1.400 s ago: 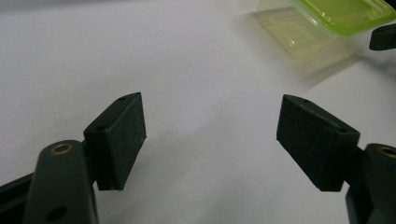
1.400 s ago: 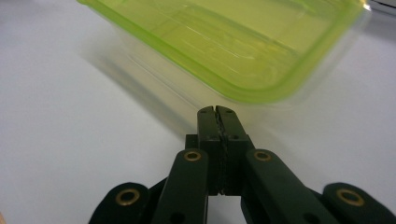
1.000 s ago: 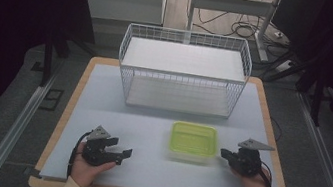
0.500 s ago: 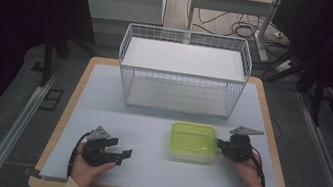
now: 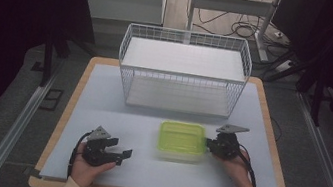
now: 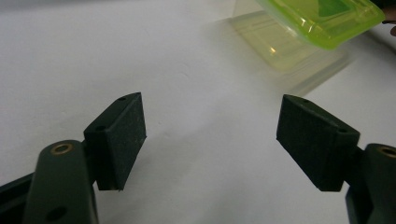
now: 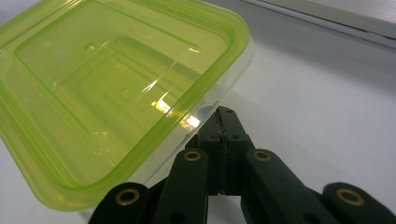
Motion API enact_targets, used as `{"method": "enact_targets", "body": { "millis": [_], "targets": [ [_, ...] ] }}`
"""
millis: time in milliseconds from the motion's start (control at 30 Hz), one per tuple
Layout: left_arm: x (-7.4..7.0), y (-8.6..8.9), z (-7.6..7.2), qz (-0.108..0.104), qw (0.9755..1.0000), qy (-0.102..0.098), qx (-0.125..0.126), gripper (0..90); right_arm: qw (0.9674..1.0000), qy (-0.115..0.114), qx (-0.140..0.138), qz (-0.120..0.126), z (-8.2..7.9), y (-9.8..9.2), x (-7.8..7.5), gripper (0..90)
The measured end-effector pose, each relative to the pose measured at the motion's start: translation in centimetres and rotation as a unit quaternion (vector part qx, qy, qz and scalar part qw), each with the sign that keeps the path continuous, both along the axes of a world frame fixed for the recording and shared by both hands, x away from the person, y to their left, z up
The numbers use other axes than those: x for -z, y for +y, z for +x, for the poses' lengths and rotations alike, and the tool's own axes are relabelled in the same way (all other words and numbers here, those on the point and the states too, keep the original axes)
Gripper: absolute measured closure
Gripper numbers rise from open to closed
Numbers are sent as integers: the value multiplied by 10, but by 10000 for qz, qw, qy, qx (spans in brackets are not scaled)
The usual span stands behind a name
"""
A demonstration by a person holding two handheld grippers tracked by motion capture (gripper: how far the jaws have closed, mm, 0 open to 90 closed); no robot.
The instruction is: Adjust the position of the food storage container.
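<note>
A clear plastic container with a lime-green lid sits on the table in front of the basket. My right gripper is at its right edge. Its jaws are shut, pressed together, with the tips tucked under the lid's rim. In the left gripper view the lid stands tilted above the clear base. My left gripper rests near the table's front left, open, with nothing between its pads, a good way left of the container.
A white wire basket stands at the back middle of the pale table. The wooden table edge runs along the front and both sides. Cables lie on the floor behind.
My right gripper has moved left across the table to the container's right edge and gone under the lid's rim. The left gripper has stayed put.
</note>
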State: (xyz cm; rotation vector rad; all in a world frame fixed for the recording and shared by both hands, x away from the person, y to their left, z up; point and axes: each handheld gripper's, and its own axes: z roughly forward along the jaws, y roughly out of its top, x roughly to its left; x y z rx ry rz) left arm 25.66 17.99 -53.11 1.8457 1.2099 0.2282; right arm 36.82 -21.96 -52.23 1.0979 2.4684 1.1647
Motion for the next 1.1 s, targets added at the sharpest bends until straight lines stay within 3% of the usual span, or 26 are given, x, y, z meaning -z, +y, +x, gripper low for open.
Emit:
{"method": "enact_targets", "body": {
  "millis": [300, 600, 900, 1100],
  "targets": [
    [0, 2, 0, -13, 10000, 7, -1, 235, 9996, -23, -261, -50, -6, 24, 0, 900],
    [0, 2, 0, -29, 10000, 1, -15, 234, 9995, -64, -302, -99, -9, 26, 0, 899],
    [-2, 5, 0, -147, 9999, -2, -71, 232, 9996, -250, 34, 99, -15, 1, -14, 899],
    [-1, 4, 0, -140, 9999, 38, -70, 233, 9997, -184, -48, 147, -35, -14, -17, 885]
  ]
}}
